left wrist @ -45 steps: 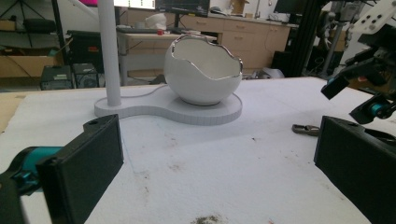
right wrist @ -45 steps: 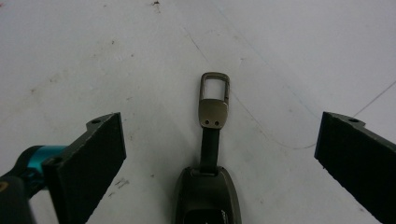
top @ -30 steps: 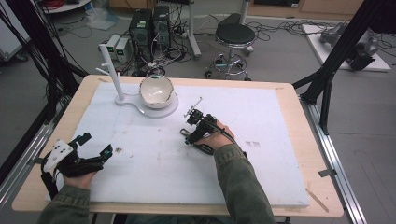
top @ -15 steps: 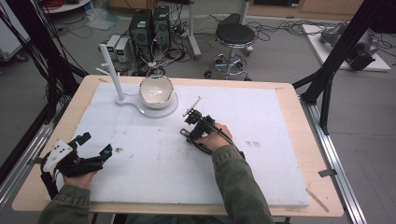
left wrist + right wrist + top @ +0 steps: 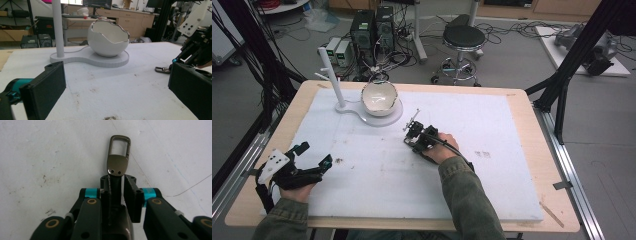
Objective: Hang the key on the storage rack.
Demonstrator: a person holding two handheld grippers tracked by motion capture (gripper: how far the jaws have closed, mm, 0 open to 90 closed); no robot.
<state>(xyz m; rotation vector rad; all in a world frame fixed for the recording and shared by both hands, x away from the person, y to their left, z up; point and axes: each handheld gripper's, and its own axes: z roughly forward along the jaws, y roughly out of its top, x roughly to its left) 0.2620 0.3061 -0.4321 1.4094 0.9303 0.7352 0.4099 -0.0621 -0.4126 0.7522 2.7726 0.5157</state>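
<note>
The metal clip (image 5: 117, 162) is the thing being picked up, and it sits right between the jaws of the right gripper (image 5: 117, 192). In the right gripper view its dark strap runs back down the middle of the jaws, and its flat head and little loop poke out past the tips, over the white mat (image 5: 50, 152). The jaws have just been closing, and now they are narrow, with the strap of the clip between them. One pad sits against the strap; on the other side a thin gap may be left, so I cannot be sure both pads press yet.

To do this step well, I think the hand should squeeze gently until both pads hold the strap flat, and keep the clip straight so it does not twist or slip out. Then it can lift slowly.

In the high view the right gripper (image 5: 416, 134) is near the middle of the worktop (image 5: 522, 100). The left gripper (image 5: 314, 162) rests near the front left edge, well apart from the clip, with its jaws wide and nothing in them.

Farther back stands a white bowl (image 5: 108, 37) shaped like a broken egg, on a flat white stand (image 5: 90, 58) with a tall post (image 5: 58, 27).
</note>
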